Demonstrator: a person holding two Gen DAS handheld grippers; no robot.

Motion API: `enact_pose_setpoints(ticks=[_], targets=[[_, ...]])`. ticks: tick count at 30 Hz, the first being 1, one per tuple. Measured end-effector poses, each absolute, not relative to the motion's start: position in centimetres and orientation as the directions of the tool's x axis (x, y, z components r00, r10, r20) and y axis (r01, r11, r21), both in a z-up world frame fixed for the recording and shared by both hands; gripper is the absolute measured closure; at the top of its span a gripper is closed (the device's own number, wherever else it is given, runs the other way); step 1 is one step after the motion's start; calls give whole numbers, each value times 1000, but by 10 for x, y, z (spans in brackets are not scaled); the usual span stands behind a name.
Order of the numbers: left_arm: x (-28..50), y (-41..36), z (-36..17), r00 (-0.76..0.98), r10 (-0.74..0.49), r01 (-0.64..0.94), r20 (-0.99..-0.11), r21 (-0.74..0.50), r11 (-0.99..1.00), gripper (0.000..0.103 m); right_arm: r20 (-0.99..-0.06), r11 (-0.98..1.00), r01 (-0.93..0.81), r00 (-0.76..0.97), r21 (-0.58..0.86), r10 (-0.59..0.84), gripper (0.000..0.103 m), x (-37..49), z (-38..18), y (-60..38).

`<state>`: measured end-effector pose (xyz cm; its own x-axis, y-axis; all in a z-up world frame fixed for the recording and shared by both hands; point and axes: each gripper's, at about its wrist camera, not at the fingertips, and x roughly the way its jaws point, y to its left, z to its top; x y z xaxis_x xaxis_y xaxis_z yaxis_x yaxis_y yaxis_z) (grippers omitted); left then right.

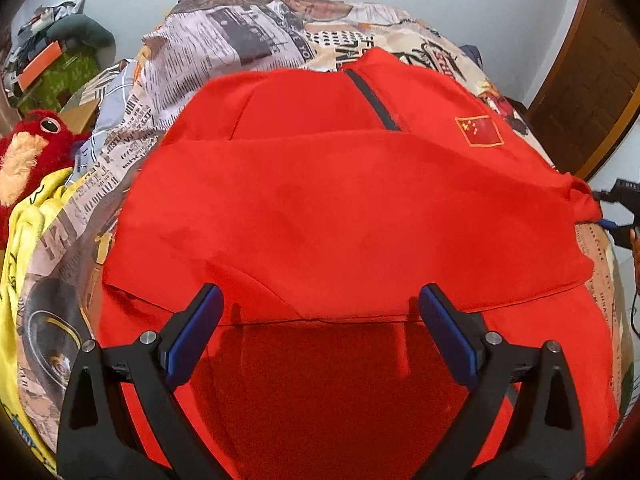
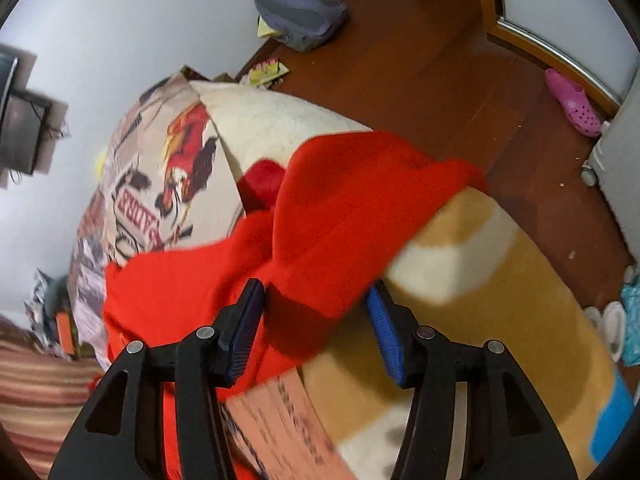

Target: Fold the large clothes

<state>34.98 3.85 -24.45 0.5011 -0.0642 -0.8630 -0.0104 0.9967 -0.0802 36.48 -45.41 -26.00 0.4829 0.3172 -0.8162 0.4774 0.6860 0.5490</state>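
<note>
A large red garment (image 1: 340, 208) with a dark zip and a small flag patch (image 1: 479, 131) lies spread on the bed, its lower part folded up over the chest. My left gripper (image 1: 320, 312) is open just above the fold's near edge, touching nothing. My right gripper (image 2: 316, 308) is open at the bed's side, with a loose bunch of the red cloth (image 2: 352, 216) lying between its jaws. It shows at the far right of the left wrist view (image 1: 616, 212), at the garment's corner.
The bed has a newspaper-print cover (image 1: 224, 52). A red plush toy (image 1: 28, 152) and a yellow cloth (image 1: 24, 248) lie at its left. A tan and cream blanket (image 2: 480, 280) hangs over the bed's side. A pink clog (image 2: 574, 104) and grey bag (image 2: 300, 12) lie on the wooden floor.
</note>
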Motion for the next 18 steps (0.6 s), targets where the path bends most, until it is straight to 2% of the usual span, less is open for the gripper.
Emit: enact_pose_setpoints(ticks=[1,2,3,5,6,11,12,18], targets=[[350,38,-246,499,-60,-11,-864,-75,997,4,-808,677,480,500,558,311,51,368,-262,-455],[351,37,-247,497,-54,-12,-866,-69,998,4,-806,676,483,513,556,296,56,372,-264,-456],[351,37,-248,496,-51,-13,-867,-66,998,4,-808,679,488,519,548,279,67,377,-265,-455],[351,38,-249,494,-42,-17,-868,-57,998,4,-829,685,513,499,517,251,81,386,-273,-452],[350,39,-249,496,-36,-18,-868,-52,999,4,-831,686,517,500,512,243,84,388,-274,-452],[346,43,-247,501,-18,-24,-865,-35,999,4,-827,818,434,556,378,87,90,386,-234,-426],[345,45,-246,503,-21,-26,-864,-39,999,4,-804,833,398,588,385,90,93,382,-222,-422],[337,49,-233,525,-24,-31,-851,-48,998,4,-617,878,135,760,459,206,93,360,-136,-389]])
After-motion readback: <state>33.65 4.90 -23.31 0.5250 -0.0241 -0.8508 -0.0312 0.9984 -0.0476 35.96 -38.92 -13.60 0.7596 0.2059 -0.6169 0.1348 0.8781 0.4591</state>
